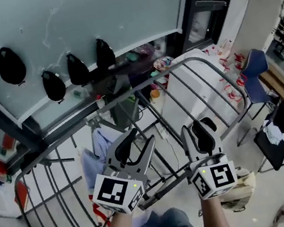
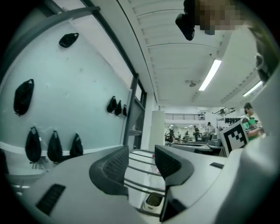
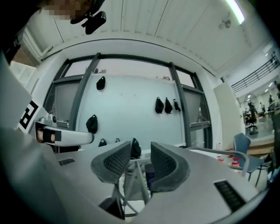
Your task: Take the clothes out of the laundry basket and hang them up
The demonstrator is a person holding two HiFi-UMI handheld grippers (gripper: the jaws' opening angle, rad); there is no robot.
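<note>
**Item: light-blue cloth** [image 1: 100, 143]. The only garment plainly in view. It sits at centre-left of the head view, seen through the bars of the drying rack [image 1: 187, 61]. Its long axis runs roughly up and down the frame.

**Support: drying rack.** Grey metal. Its long axis runs from the lower left of the frame to the upper right, and its rails cross in front of both grippers.

**Left gripper** [image 1: 138, 140]. Released, with the jaws standing apart and only rack bars showing through the gap in the left gripper view [image 2: 141, 164]. It lies just right of the cloth in the head view and is judged the nearer of the two.

**Right gripper** [image 1: 195, 131]. Also released and empty, with only the rack's legs showing between the pads in the right gripper view [image 3: 141, 159]. It lies further right, so the left gripper is between it and the cloth.

**Surroundings.**
- Frosted panel [image 1: 116, 13] in the upper part of the frame, carrying dark pouches [image 1: 10, 66].
- Blue chair [image 1: 253, 64] at the right.

**Not determinable.**
- The laundry basket cannot be identified in any view.
- A pale object [image 1: 243, 188] at the lower right is partly behind the right gripper's marker cube. It may be a bag or a basket.
- The cloth's lower edge is cut off by the bars and the left gripper.
- It is unclear whether the cloth is draped on a rail or lies beneath the rack.
</note>
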